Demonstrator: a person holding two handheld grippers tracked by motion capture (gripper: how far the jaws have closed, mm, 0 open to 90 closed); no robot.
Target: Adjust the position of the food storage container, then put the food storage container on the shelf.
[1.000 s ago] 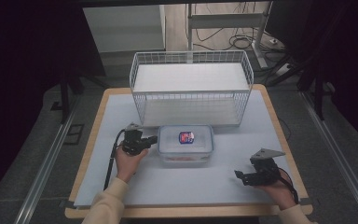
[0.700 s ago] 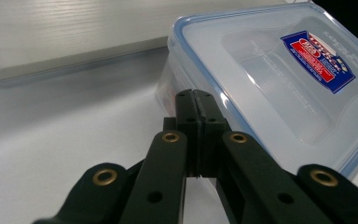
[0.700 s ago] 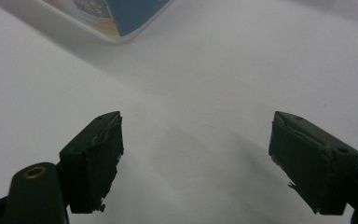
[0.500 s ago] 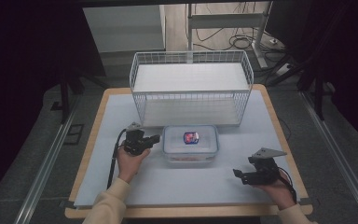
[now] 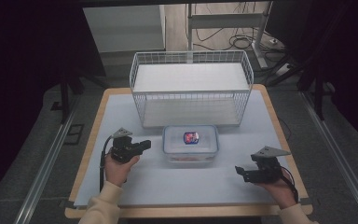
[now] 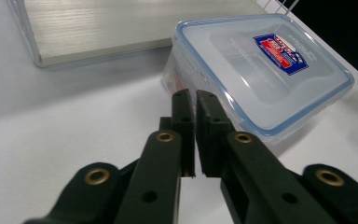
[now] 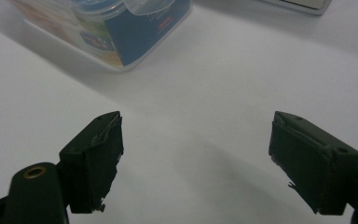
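I am holding the right gripper [image 5: 239, 172] nearest me, off the box's right front corner and well apart from it, with its jaws spread wide over bare table, while the left gripper [image 5: 145, 145] is sitting just beside the left end of the box [image 5: 190, 144] with its jaws pressed almost together on nothing. The lidded plastic box is resting on the table mat [image 5: 177, 186], just in front of the wire basket [image 5: 191, 88]. Nothing is gripping it yet, so I judge the whole lift and placing is still waiting to be done.
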